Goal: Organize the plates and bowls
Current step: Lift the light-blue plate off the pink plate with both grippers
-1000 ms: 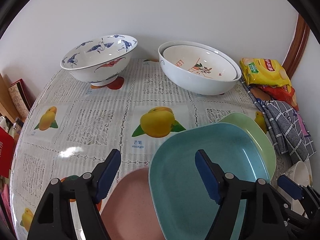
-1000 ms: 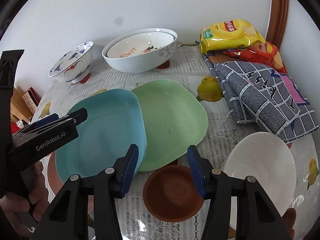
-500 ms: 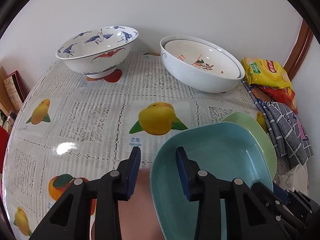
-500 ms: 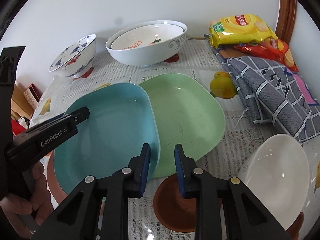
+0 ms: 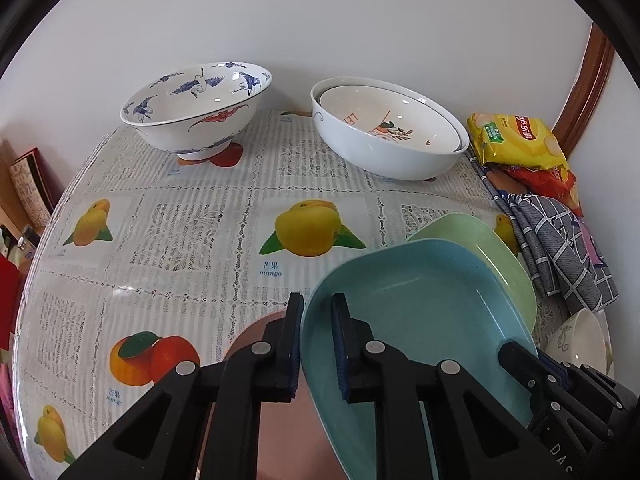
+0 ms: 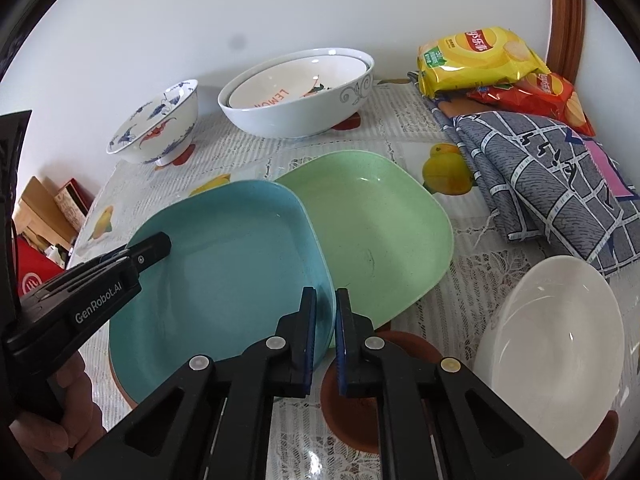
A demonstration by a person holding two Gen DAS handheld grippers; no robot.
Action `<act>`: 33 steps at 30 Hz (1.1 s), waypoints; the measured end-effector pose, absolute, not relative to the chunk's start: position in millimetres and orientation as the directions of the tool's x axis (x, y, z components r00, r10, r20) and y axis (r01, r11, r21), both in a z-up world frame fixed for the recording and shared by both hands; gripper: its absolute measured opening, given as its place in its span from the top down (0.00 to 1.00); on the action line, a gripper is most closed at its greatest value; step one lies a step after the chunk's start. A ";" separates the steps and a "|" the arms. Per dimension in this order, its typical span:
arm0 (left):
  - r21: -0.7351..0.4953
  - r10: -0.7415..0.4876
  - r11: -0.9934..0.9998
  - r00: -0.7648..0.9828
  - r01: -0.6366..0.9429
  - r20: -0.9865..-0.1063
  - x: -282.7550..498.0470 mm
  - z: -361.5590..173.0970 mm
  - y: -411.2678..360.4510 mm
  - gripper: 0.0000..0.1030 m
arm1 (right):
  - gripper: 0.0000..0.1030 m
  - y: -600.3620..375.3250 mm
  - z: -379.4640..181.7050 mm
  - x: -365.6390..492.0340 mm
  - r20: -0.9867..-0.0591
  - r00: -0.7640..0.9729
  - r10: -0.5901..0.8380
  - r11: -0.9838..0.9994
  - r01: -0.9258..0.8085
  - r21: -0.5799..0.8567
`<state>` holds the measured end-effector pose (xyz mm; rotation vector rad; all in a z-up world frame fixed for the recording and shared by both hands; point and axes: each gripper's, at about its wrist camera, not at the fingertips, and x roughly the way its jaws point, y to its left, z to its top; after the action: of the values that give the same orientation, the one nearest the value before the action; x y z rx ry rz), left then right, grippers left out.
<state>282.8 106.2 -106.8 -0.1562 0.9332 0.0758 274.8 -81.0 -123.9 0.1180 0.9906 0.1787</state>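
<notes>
A blue square plate [image 5: 424, 320] [image 6: 232, 264] is tilted, its far edge resting on a green plate [image 5: 480, 236] [image 6: 380, 224]. My left gripper [image 5: 317, 308] is shut on the blue plate's left rim. My right gripper [image 6: 325, 300] is shut on its right rim. A pink plate [image 5: 256, 332] lies under the blue one. A blue-and-white patterned bowl [image 5: 196, 108] [image 6: 156, 124] and two nested white bowls [image 5: 388, 128] [image 6: 300, 96] stand at the back. A white bowl [image 6: 556, 344] and a small brown dish [image 6: 356, 404] sit near the right gripper.
Snack bags [image 5: 516, 140] [image 6: 480, 60] and a folded checked cloth [image 5: 560, 248] [image 6: 540, 176] lie at the right by the wall. The fruit-print tablecloth [image 5: 160, 232] covers the table. Books [image 5: 28, 184] stand off the left edge.
Both grippers have closed from open onto the blue plate's opposite rims. The plate has lifted slightly at the near side.
</notes>
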 end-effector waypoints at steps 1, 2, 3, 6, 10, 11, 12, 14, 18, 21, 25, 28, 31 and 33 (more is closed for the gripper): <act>-0.102 -0.003 0.986 0.596 -0.133 -0.803 280.1 -104.9 105.9 0.87 | 0.92 -81.3 -121.6 272.4 -0.817 0.540 0.201 0.979 -0.094 0.179; -0.102 -0.003 0.986 0.599 -0.132 -0.801 277.6 -102.7 105.5 0.87 | 0.92 -81.7 -119.0 270.1 -0.815 0.544 0.201 0.979 -0.093 0.179; -0.103 -0.003 0.986 0.602 -0.131 -0.798 274.8 -100.1 105.0 0.87 | 0.92 -82.3 -116.3 267.6 -0.812 0.548 0.201 0.979 -0.093 0.180; -0.106 -0.004 0.986 0.618 -0.128 -0.786 266.0 -89.8 102.0 0.87 | 0.92 -85.3 -105.9 259.8 -0.800 0.564 0.205 0.978 -0.090 0.188; -0.109 -0.009 0.987 0.639 -0.118 -0.769 255.3 -75.0 95.7 0.87 | 0.93 -90.9 -90.1 247.1 -0.780 0.593 0.200 0.979 -0.086 0.186; -0.110 -0.011 0.987 0.643 -0.115 -0.766 252.6 -71.6 94.1 0.87 | 0.93 -92.7 -86.2 243.5 -0.776 0.599 0.199 0.979 -0.084 0.186; -0.113 -0.014 0.987 0.647 -0.111 -0.762 249.2 -67.8 92.1 0.87 | 0.93 -95.0 -82.1 239.3 -0.771 0.605 0.198 0.979 -0.082 0.186; -0.115 -0.019 0.988 0.654 -0.104 -0.756 243.0 -61.3 88.1 0.87 | 0.93 -98.6 -74.6 232.4 -0.762 0.618 0.193 0.980 -0.078 0.186; -0.114 -0.024 0.989 0.667 -0.091 -0.745 228.8 -50.3 77.6 0.87 | 0.93 -107.6 -62.7 216.4 -0.748 0.638 0.183 0.981 -0.064 0.186; -0.111 -0.029 0.991 0.675 -0.078 -0.738 219.0 -44.3 70.1 0.87 | 0.93 -113.7 -55.0 204.1 -0.739 0.651 0.170 0.982 -0.048 0.183; -0.110 -0.036 0.992 0.684 -0.065 -0.729 206.7 -37.8 62.2 0.87 | 0.93 -121.8 -47.7 191.2 -0.728 0.666 0.162 0.982 -0.036 0.186; -0.117 -0.047 0.991 0.685 -0.057 -0.727 200.5 -35.8 58.2 0.87 | 0.93 -125.6 -43.2 181.3 -0.720 0.676 0.154 0.983 -0.027 0.184; -0.118 -0.051 0.992 0.690 -0.050 -0.722 193.5 -32.6 54.4 0.87 | 0.93 -129.4 -40.3 173.3 -0.715 0.684 0.148 0.982 -0.019 0.185; -0.117 -0.052 0.992 0.693 -0.047 -0.719 189.7 -30.6 52.4 0.87 | 0.93 -131.2 -39.0 169.5 -0.713 0.687 0.144 0.983 -0.016 0.184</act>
<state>189.7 52.4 -30.6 -0.1301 0.8051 -0.0026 169.5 -131.2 -39.0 0.1684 0.8101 0.0901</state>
